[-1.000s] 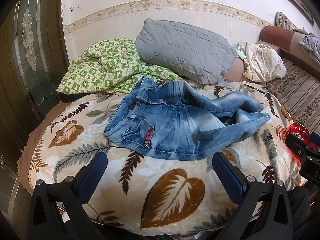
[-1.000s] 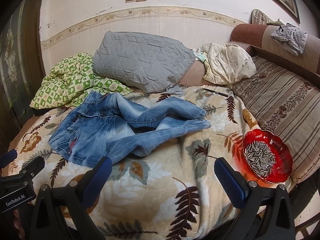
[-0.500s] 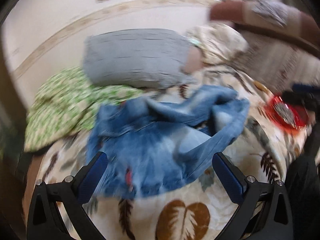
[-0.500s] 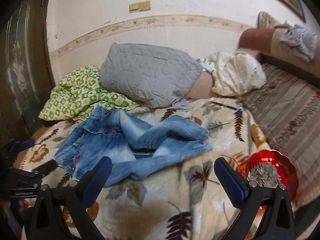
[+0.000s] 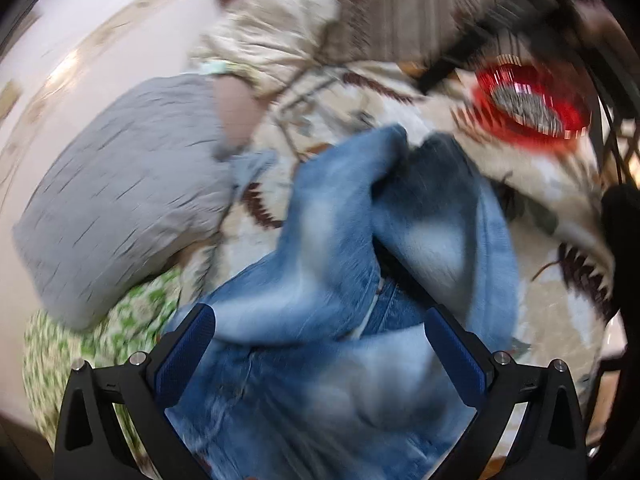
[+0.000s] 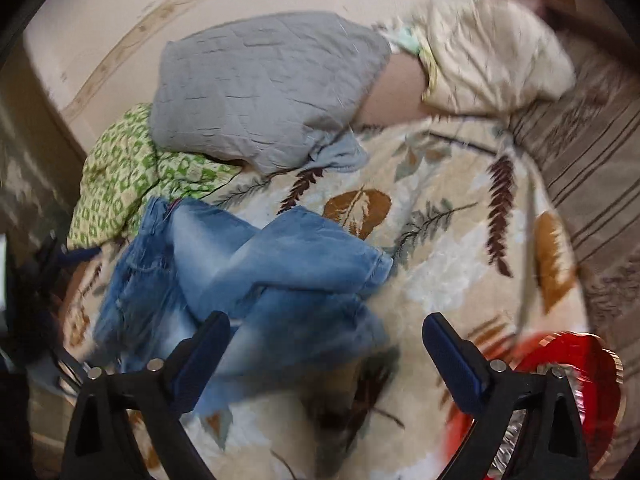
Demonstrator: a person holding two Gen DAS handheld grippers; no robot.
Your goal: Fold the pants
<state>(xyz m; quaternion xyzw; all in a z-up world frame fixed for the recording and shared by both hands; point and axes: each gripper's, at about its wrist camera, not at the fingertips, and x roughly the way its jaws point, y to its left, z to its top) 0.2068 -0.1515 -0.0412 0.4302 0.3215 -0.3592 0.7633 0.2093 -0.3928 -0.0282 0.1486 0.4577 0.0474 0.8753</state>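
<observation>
Crumpled blue jeans (image 5: 344,264) lie on a leaf-patterned blanket (image 5: 560,320), legs bunched over each other. In the left wrist view the picture is rolled and blurred; my left gripper (image 5: 320,340) hangs open right over the jeans, its blue pads apart with denim below them, not pinched. In the right wrist view the jeans (image 6: 260,276) lie left of centre. My right gripper (image 6: 326,344) is wide, its jaws closing a little, the left pad over the leg ends and the right pad over bare blanket (image 6: 440,272); nothing is gripped.
A grey quilted pillow (image 6: 260,88), a green checked quilt (image 6: 120,176) and a cream pillow (image 6: 492,52) lie at the back by the wall. A red bowl of seeds (image 6: 568,392) sits near my right gripper. A striped cushion (image 6: 592,168) runs along the right.
Both grippers have swept in over the bed toward the jeans, now much larger in view. The left view has rolled strongly. The right jaws have narrowed slightly.
</observation>
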